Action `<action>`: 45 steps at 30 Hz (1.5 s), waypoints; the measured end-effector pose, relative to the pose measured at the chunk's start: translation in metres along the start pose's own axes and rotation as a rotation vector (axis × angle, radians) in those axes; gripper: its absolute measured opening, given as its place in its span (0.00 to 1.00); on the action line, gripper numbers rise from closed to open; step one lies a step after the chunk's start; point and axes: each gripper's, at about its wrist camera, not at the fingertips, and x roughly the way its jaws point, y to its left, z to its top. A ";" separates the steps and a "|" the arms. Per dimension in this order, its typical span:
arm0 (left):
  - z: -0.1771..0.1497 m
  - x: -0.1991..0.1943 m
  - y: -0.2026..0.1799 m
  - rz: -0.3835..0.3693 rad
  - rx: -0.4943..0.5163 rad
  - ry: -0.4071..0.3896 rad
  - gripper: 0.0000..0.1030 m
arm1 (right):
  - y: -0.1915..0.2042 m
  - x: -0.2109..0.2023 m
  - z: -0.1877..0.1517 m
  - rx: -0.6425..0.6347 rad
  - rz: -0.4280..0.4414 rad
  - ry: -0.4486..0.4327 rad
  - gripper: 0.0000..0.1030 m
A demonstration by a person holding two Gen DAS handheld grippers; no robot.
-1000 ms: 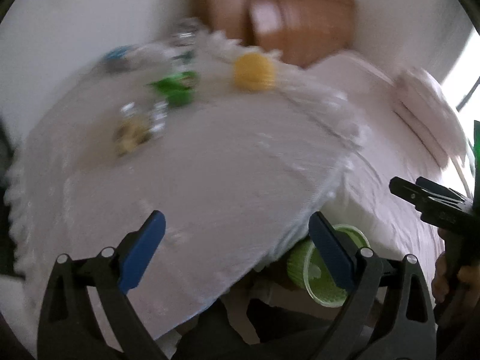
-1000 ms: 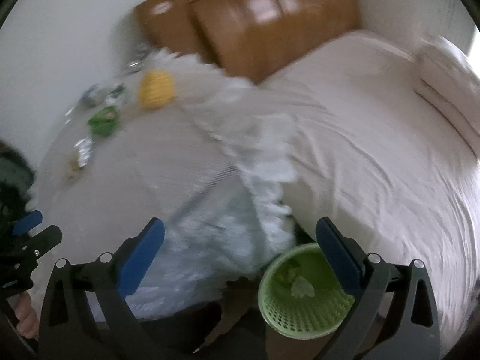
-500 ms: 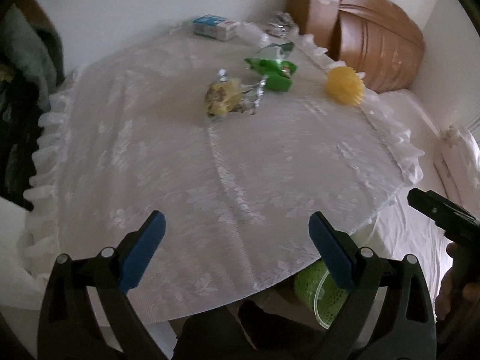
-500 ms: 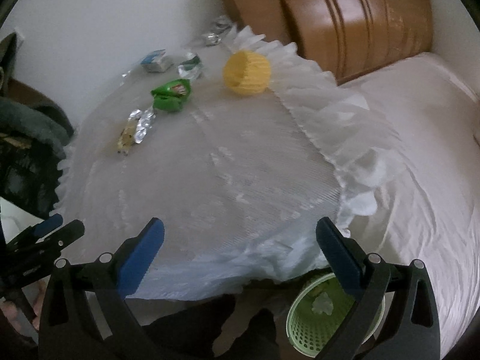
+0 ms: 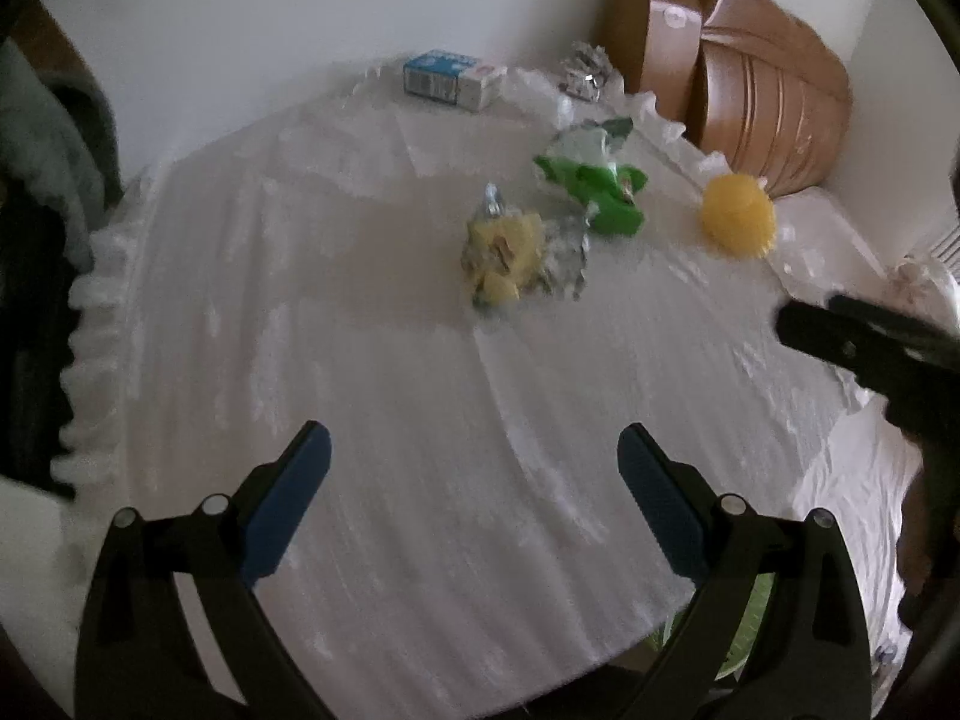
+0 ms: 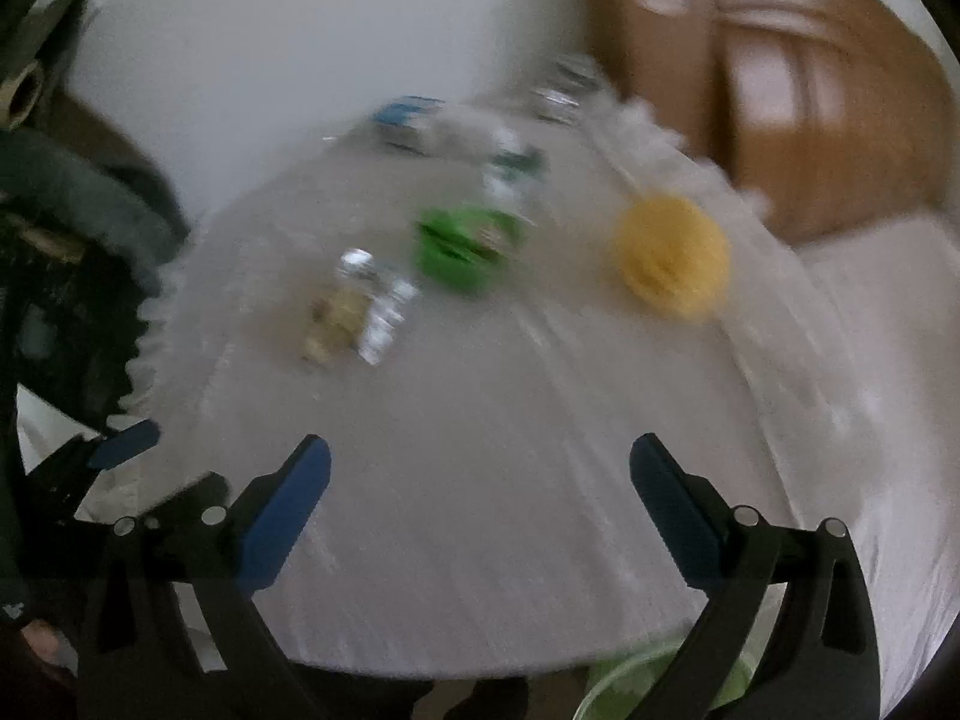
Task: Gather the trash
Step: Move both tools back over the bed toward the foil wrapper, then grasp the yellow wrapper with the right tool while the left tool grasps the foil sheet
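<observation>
Trash lies on a round table with a white lace cloth [image 5: 420,420]: a yellow and silver wrapper [image 5: 510,255] [image 6: 354,315], a green wrapper [image 5: 600,192] [image 6: 465,243], a yellow cup-like piece [image 5: 738,213] [image 6: 672,252], a blue and white carton [image 5: 450,79] and crumpled foil [image 5: 585,69]. My left gripper [image 5: 474,474] is open and empty above the near part of the table. My right gripper [image 6: 480,480] is open and empty to its right; its view is blurred. The green bin [image 6: 654,684] peeks out below the table edge.
A wooden headboard [image 5: 750,102] and a bed with white sheets [image 6: 888,360] stand to the right. Dark clothing [image 5: 42,150] hangs at the left. A white wall runs behind the table.
Both grippers have swung left and moved in over the table, away from the bed and bin. The trash now looks nearer and more central. Both jaws stay open.
</observation>
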 end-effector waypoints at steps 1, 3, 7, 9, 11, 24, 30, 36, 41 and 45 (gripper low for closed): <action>0.004 0.002 0.004 0.000 0.005 -0.003 0.89 | 0.005 0.004 0.007 -0.020 0.003 0.000 0.96; 0.011 0.010 0.016 0.001 0.015 -0.002 0.89 | 0.027 0.023 0.030 -0.090 0.014 0.017 0.96; 0.016 0.023 0.041 -0.004 0.011 0.011 0.89 | 0.063 0.063 0.062 -0.188 0.045 0.069 0.96; 0.016 0.030 0.051 -0.010 0.008 0.024 0.89 | 0.076 0.081 0.070 -0.225 0.046 0.102 0.94; 0.015 0.035 0.059 -0.015 0.012 0.032 0.89 | 0.090 0.100 0.075 -0.284 0.030 0.145 0.89; 0.013 0.054 0.077 -0.054 -0.045 0.063 0.89 | 0.108 0.148 0.068 -0.334 -0.028 0.286 0.61; 0.011 0.054 0.075 -0.050 -0.045 0.061 0.89 | 0.104 0.147 0.063 -0.319 -0.022 0.291 0.43; 0.008 0.053 0.074 -0.046 -0.047 0.065 0.89 | 0.100 0.144 0.060 -0.293 -0.015 0.286 0.22; 0.008 0.051 0.070 -0.055 -0.042 0.062 0.89 | 0.091 0.122 0.065 -0.202 0.046 0.223 0.20; 0.015 0.048 0.060 -0.091 -0.022 0.050 0.89 | 0.073 0.083 0.072 -0.087 0.080 0.123 0.20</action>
